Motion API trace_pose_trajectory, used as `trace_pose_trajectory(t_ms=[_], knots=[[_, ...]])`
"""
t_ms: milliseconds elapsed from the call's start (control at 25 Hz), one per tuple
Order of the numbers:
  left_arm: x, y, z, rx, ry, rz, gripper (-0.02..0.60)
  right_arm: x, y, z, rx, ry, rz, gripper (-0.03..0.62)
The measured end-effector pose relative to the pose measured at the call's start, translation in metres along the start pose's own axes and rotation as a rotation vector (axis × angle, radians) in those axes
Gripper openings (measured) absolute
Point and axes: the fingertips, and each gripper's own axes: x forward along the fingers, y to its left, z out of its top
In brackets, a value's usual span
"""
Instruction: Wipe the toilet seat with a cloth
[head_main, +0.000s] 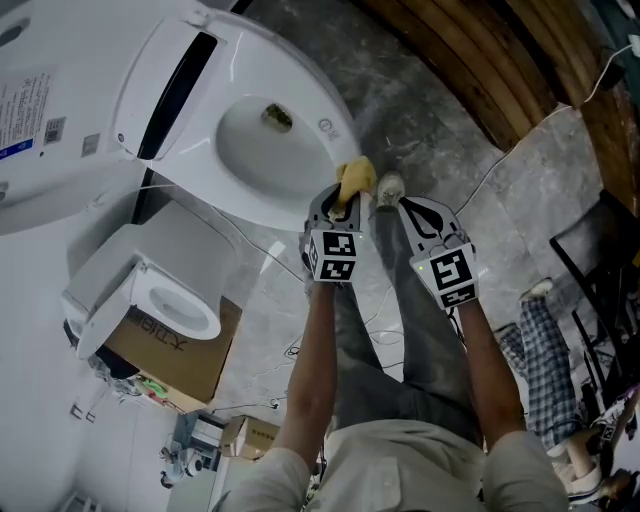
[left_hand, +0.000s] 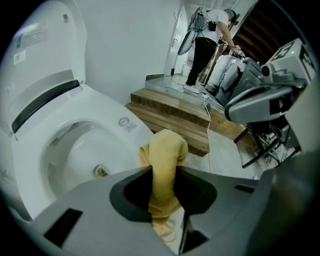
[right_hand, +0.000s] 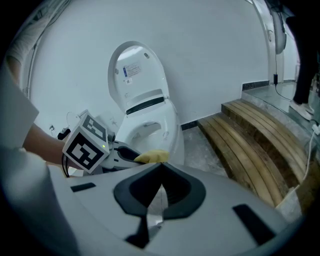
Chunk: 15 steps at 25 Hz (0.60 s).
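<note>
Here, a yellow cloth (head_main: 355, 180) is seen pinched between the jaws of the left gripper (head_main: 338, 208), its bunched end standing out past the jaw tips. The cloth is held at the front edge of the white toilet seat (head_main: 322, 145) — whether it touches the seat cannot be made out. The lid (head_main: 60, 90) is raised behind the seat, and the bowl lies open. The right gripper (head_main: 418, 215) is held just beside the left one, over the grey floor (head_main: 420, 110), its jaws pressed together with nothing between them. Both grippers are gripped by a person whose forearms and grey trousers fill the lower part of the head view; a shoe (head_main: 390, 187) is planted near the toilet's front. A second, smaller toilet (head_main: 150, 300) is set on a cardboard box (head_main: 185, 355) to the left, against the white wall. Wooden steps (head_main: 480, 70) are seen beyond the toilet — thin cables trail across the floor.
</note>
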Motion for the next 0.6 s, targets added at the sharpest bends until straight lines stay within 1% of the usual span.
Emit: trace_pose_trajectory(t_ms=[400, 600], knots=[[0.013, 0.009, 0.025, 0.050, 0.026, -0.036, 0.121, 0.013, 0.008, 0.002, 0.049, 0.009, -0.034, 0.008], [0.019, 0.016, 0.038, 0.069, 0.020, -0.079, 0.121, 0.024, 0.010, 0.013, 0.080, 0.000, -0.065, 0.008]])
